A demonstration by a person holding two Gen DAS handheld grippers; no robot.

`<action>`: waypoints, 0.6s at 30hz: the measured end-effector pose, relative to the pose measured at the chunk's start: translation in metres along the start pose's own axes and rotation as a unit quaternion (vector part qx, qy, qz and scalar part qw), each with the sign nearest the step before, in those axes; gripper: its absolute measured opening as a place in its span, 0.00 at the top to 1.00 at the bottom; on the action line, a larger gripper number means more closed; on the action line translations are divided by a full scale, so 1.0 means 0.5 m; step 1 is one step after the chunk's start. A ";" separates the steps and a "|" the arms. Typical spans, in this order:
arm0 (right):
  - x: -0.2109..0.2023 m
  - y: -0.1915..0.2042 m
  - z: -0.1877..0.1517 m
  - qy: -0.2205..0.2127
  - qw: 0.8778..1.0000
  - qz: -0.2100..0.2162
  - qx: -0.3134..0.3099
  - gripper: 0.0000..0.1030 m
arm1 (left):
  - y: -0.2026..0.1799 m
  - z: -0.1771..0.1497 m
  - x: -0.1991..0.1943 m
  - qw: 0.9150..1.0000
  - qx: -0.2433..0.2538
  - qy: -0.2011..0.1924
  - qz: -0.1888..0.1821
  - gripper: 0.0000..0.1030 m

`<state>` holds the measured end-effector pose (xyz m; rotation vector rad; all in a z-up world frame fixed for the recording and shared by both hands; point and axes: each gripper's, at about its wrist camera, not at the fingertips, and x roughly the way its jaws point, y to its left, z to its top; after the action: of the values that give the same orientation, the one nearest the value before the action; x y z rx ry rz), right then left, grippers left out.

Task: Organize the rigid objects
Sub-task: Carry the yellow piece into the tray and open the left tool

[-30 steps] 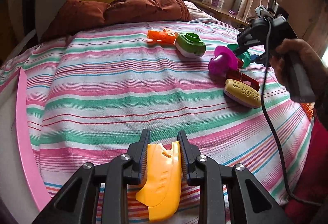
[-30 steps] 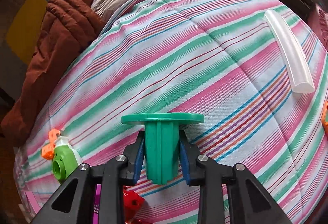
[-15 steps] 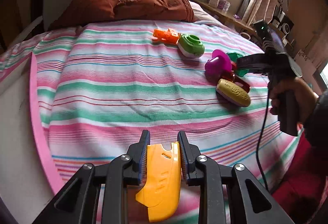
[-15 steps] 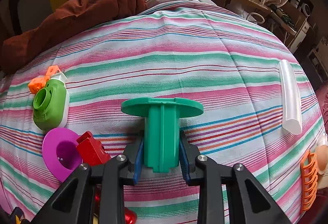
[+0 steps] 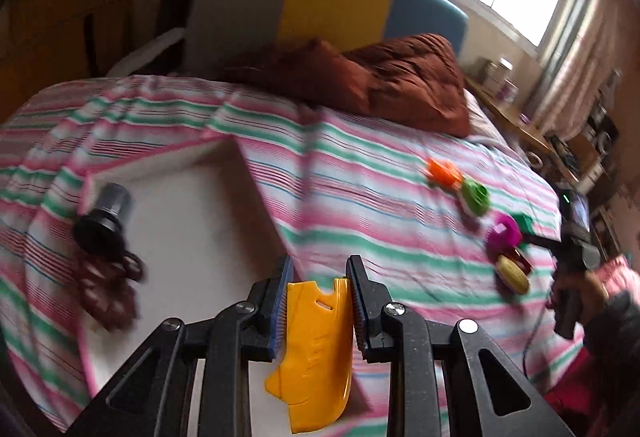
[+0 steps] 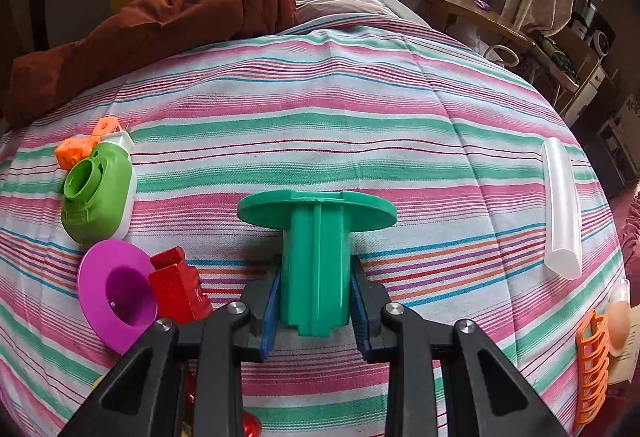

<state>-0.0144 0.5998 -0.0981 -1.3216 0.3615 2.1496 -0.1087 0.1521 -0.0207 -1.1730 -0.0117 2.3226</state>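
Big change from half a second back: the left view has swung over, so now a white tray (image 5: pixel 192 237) with a pink rim fills the left side, sitting on the striped bed (image 5: pixel 360 197), where before it was mostly just bedsheet and a sliver of pink edge. There's a black cylinder thing (image 5: pixel 104 217) and a dark red lattice piece (image 5: pixel 108 285) lying in the tray near its left edge, both blurry. The toy pile now sits well off toward the bed's right edge. The right view barely changed, just a bit closer in. The left gripper (image 5: pixel 318 277) is clamped on a yellow piece (image 5: pixel 316 349), long axis running along the fingers, notched end pointing forward, rounded end back toward the camera; it hangs over the tray's near right corner. The right gripper (image 6: pixel 316 277) is squeezed shut on a green spool (image 6: pixel 316 257), stem running along the fingers, flat disc end pointing away toward the middle of the bed; can't tell if the disc is touching the sheet. Just left of it: a purple funnel (image 6: pixel 116 293) touching a red block (image 6: pixel 180 289), then a green whistle (image 6: pixel 100 193) with an orange piece (image 6: pixel 84 145) behind it. A clear tube (image 6: pixel 560 205) lies well apart by the right edge, an orange rack (image 6: pixel 592 369) nearer the corner.
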 end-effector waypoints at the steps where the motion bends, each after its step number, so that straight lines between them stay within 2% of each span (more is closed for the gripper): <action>1: 0.000 0.000 0.000 0.000 1.000 0.001 0.000 0.72 | 0.028 0.019 0.005 1.000 -0.012 0.001 0.009 0.73; 8: 0.001 -0.002 0.001 0.002 1.000 0.002 -0.002 0.71 | 0.140 0.092 0.077 0.997 -0.052 0.030 0.044 0.73; 13: 0.000 0.000 0.000 0.001 1.000 0.002 -0.006 0.72 | 0.172 0.105 0.129 0.995 -0.057 0.045 0.069 0.73; 18: 0.001 0.004 0.001 -0.002 1.000 -0.004 -0.014 0.72 | 0.192 0.116 0.161 0.994 -0.057 0.048 0.078 0.73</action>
<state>-0.0163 0.5986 -0.0985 -1.3322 0.3246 2.1575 -0.2346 0.1200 -0.0674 -1.3872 -0.0189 2.4240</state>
